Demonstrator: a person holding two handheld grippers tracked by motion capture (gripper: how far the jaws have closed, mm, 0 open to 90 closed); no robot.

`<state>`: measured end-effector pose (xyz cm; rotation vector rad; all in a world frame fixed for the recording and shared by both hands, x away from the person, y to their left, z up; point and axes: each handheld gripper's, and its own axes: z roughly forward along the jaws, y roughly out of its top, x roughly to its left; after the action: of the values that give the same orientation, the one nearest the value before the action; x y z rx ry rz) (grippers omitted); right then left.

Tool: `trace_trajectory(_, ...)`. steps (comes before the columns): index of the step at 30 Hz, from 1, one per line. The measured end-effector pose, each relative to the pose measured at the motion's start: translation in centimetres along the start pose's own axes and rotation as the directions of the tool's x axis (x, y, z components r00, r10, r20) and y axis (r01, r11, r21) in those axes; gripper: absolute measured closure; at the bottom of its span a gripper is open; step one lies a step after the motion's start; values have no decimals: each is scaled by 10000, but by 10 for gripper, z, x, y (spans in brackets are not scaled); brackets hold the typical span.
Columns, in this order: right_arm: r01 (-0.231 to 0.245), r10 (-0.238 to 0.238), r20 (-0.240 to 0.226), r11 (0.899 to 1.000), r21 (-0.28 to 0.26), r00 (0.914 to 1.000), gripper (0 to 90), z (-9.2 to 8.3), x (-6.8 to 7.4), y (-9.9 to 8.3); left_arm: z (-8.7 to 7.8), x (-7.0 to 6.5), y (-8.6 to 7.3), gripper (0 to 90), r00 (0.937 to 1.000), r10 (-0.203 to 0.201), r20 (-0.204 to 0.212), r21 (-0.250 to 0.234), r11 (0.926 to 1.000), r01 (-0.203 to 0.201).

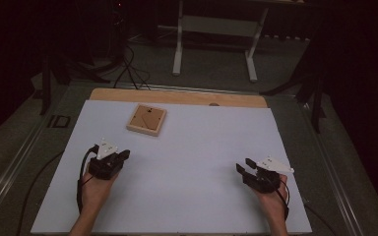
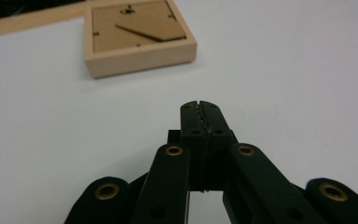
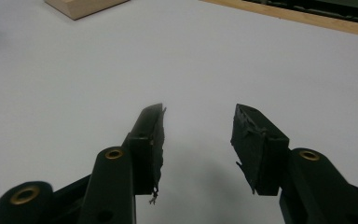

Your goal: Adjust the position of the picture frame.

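A small wooden picture frame [image 1: 146,119] lies back side up on the white board [image 1: 192,147], toward the far left. In the left gripper view the frame [image 2: 137,37] lies ahead of my jaws, its brown backing and stand leg facing up. My left gripper [image 1: 125,155] rests near the board's left front, shut with its pads pressed together and nothing between them [image 2: 200,105]. My right gripper [image 1: 243,168] sits at the right front, open with an empty gap [image 3: 198,116]. A corner of the frame [image 3: 81,7] shows at that view's top left.
The white board lies on a wooden table whose edge [image 1: 177,96] shows at the back. A metal stand [image 1: 214,37] and cables [image 1: 128,69] are on the dark floor beyond. A cable [image 1: 81,177] trails from the left gripper.
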<state>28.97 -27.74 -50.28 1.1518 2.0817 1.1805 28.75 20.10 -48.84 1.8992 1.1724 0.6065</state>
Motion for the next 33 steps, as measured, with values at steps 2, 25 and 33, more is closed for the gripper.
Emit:
trace_trajectory(2, 25, -25, 7, 10000, 12, 10000, 528, 0, 0, 0, 1, -1, 2, 878, 10000, 57, -10, -8, 10000, -57)
trace_trajectory(25, -66, 66, 62, 10000, 46, 10000, 521, 1, -3, -1, 18, 7, 37, 671, 9997, -230, 112, 185, 9996, 228)
trace_trajectory(33, -75, 74, 74, 10000, 52, 9999, 519, 1, -3, -1, 26, 9, 44, 667, 10000, -62, -7, 296, 9995, 62)
